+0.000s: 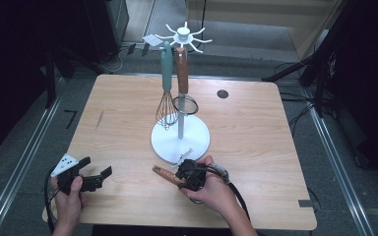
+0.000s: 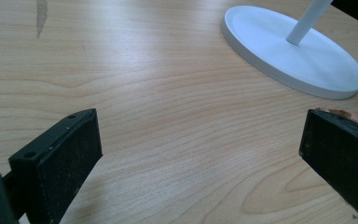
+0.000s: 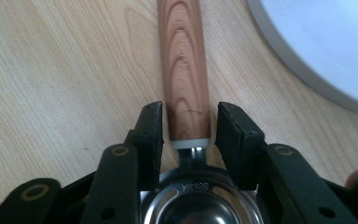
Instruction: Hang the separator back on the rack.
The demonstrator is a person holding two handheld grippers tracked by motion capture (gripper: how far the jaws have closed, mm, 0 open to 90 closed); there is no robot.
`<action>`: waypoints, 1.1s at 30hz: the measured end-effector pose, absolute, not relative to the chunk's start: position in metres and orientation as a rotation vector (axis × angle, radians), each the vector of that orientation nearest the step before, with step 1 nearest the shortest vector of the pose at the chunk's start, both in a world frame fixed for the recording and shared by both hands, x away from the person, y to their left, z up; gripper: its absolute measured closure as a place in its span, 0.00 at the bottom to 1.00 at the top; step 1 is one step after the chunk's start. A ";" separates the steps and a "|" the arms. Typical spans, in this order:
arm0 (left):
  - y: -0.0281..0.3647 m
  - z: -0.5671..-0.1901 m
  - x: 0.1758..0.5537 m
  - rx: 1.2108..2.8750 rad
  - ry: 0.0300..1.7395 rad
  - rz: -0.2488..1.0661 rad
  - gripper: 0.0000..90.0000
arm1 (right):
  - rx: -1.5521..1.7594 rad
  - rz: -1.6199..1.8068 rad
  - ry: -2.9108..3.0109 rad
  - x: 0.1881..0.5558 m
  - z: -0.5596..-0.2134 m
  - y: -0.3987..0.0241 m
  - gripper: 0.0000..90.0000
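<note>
A wooden-handled utensil (image 1: pixel 165 173) with a steel head lies on the table just in front of the white stand's base (image 1: pixel 197 142). My right gripper (image 1: pixel 184 174) straddles it. In the right gripper view the jaws sit on either side of the handle (image 3: pixel 184 70) near its metal collar, with a thin gap still showing on one side. My left gripper (image 1: pixel 96 167) rests at the table's front left, open wide and empty (image 2: pixel 198 130). A teal whisk (image 1: pixel 166 98) and another wooden-handled tool (image 1: pixel 182 71) hang from the stand's hooks.
The stand's round base (image 2: pixel 307 60) and pole take up the table's middle, close to my right gripper (image 3: pixel 326 42). A dark round hole (image 1: pixel 222 93) lies at the back right and a grey smudge (image 1: pixel 100 119) at the left. Cables run along the floor beside the table.
</note>
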State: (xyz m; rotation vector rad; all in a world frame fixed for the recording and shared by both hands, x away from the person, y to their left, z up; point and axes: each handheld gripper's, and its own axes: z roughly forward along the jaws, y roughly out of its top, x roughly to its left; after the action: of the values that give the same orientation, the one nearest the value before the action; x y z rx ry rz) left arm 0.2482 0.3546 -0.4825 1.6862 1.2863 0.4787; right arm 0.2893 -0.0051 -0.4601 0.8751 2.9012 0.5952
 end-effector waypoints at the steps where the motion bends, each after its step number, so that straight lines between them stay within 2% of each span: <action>1: 0.355 -0.482 0.248 1.687 1.285 0.479 0.00 | 0.877 0.573 2.900 0.289 -0.461 -0.003 0.70; 15: 0.353 -0.483 0.248 1.694 1.286 0.479 0.00 | 0.828 0.421 2.902 0.287 -0.460 0.013 0.78; 33: 0.354 -0.483 0.249 1.687 1.283 0.482 0.00 | 0.847 0.659 2.780 0.278 -0.447 -0.014 0.79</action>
State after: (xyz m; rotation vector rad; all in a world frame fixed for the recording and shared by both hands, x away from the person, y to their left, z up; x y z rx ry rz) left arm 0.2486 0.3539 -0.4830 1.6873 1.2830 0.4823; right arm 0.2785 -0.0136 -0.4474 0.8470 2.7804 0.6594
